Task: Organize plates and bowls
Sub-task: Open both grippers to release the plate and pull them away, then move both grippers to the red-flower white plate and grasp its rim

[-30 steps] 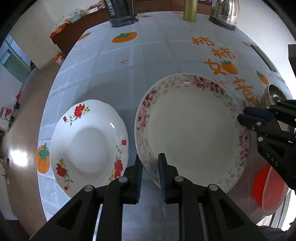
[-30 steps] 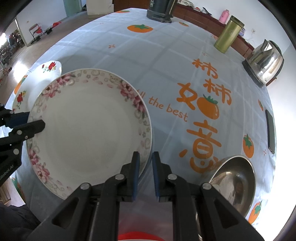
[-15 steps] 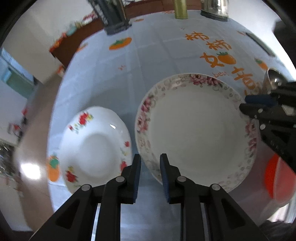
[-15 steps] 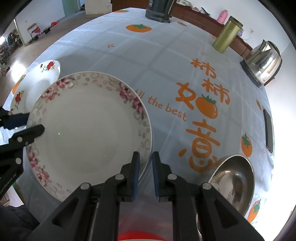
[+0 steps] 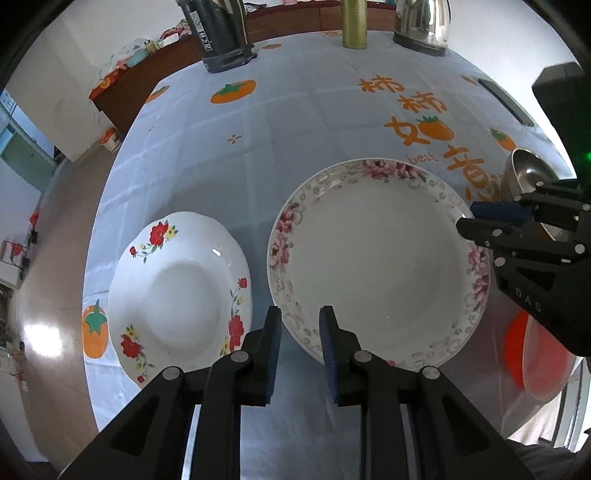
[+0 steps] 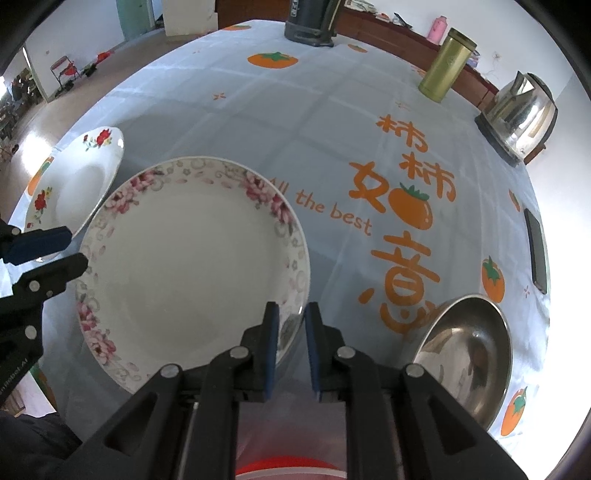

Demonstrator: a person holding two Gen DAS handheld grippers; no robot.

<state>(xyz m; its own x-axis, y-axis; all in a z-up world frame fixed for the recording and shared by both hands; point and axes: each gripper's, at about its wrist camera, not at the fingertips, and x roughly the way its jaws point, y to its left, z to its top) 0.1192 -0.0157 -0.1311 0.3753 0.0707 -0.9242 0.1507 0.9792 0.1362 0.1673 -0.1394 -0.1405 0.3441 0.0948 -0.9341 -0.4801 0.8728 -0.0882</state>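
Note:
A white plate with a pink-flower rim [image 5: 376, 254] [image 6: 192, 258] hangs just above the tablecloth and casts a shadow beneath it. My right gripper [image 6: 291, 321] is shut on its right rim, one pad inside and one outside. My left gripper [image 5: 299, 321] straddles the near-left rim. Its jaws are opening, and gaps show between the pads and the rim. To the left, a white plate with red flowers [image 5: 177, 288] [image 6: 77, 177] lies on the cloth. Each gripper shows at the edge of the other's view.
A steel bowl [image 6: 465, 347] sits right of the held plate, and a red plastic bowl [image 5: 532, 358] sits near the table's front edge. A kettle [image 6: 521, 107], a green canister [image 6: 445, 66] and a dark appliance [image 6: 310, 18] stand at the far edge. A phone [image 6: 537, 251] lies at the right.
My left gripper's jaws have spread wider around the plate's rim. The right gripper and the pink-flower plate have stayed almost in place.

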